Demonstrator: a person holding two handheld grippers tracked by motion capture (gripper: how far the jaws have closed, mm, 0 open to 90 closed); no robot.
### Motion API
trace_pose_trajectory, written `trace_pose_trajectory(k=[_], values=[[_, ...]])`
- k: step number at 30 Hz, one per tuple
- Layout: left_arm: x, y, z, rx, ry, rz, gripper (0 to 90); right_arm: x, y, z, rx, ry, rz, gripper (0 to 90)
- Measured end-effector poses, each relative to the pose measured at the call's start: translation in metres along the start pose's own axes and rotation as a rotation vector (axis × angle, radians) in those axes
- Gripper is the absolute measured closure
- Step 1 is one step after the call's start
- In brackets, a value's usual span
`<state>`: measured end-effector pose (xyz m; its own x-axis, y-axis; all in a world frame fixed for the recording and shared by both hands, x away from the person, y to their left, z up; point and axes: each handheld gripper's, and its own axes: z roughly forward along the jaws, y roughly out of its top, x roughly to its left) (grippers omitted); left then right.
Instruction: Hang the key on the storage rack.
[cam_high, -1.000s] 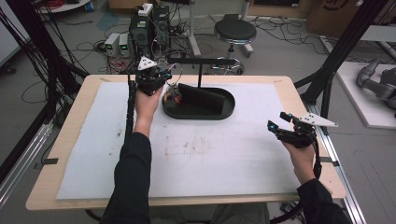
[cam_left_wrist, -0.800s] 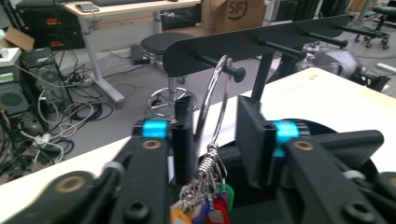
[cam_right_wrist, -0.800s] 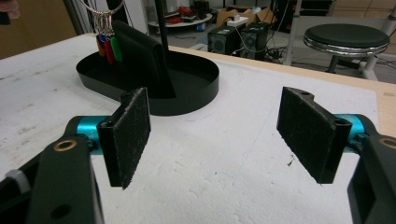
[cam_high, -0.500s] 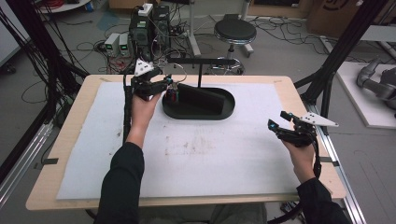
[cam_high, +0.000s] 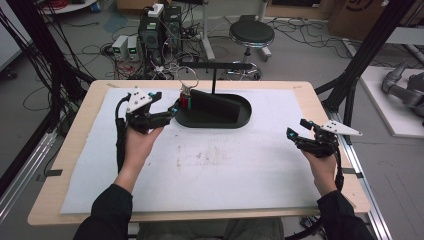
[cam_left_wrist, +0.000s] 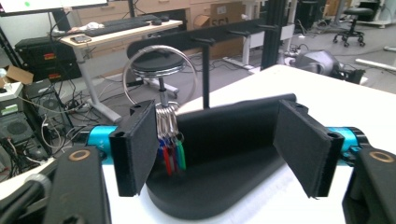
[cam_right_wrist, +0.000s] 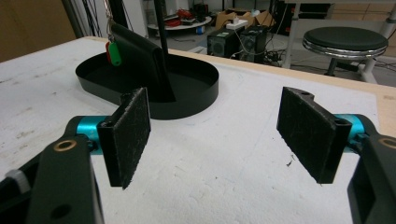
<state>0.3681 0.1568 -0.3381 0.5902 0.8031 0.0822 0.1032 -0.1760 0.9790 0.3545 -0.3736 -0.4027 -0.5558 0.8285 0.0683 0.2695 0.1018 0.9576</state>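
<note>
Black felt pads face each other wide apart on our left gripper (cam_high: 167, 116), whose jaws have just been opening with nothing between them, and the key ring (cam_left_wrist: 161, 77) with its coloured tags stands upright at the left end of the black tray (cam_high: 240, 120), just beyond and slightly left of those jaws, touching neither pad. We see its big loop rising vertically from the tray's inner wall, so the left hand is far nearer than our right gripper (cam_high: 300, 136), which hovers open and empty well apart at the right side of the table (cam_high: 75, 150).
</note>
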Motion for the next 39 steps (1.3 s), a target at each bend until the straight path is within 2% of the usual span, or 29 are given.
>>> trace_pose_trajectory(k=[4,6,9,12,18,28,39], values=[[-0.009,-0.014,-0.016,0.003,-0.011,0.012,29.7,0.001,0.000,0.000,0.001,-0.004,-0.005,26.3],[-0.012,-0.021,-0.023,0.011,-0.003,0.031,29.5,0.001,0.000,-0.001,0.003,-0.005,-0.004,26.3],[-0.012,-0.031,-0.033,0.019,-0.012,0.018,28.5,0.001,0.000,-0.001,0.004,-0.006,-0.006,26.3],[-0.010,-0.040,-0.041,0.017,-0.006,0.010,27.3,0.001,0.000,-0.001,0.005,-0.007,-0.009,26.3],[0.003,-0.056,-0.054,0.022,0.023,-0.019,27.1,0.002,0.000,-0.001,0.008,-0.017,-0.017,26.3],[0.022,-0.068,-0.063,0.016,0.048,-0.055,25.7,0.002,0.000,-0.002,0.026,-0.023,-0.039,26.2],[0.020,-0.067,-0.062,0.020,0.042,-0.044,24.5,0.000,0.000,-0.003,0.043,-0.032,-0.062,25.7]])
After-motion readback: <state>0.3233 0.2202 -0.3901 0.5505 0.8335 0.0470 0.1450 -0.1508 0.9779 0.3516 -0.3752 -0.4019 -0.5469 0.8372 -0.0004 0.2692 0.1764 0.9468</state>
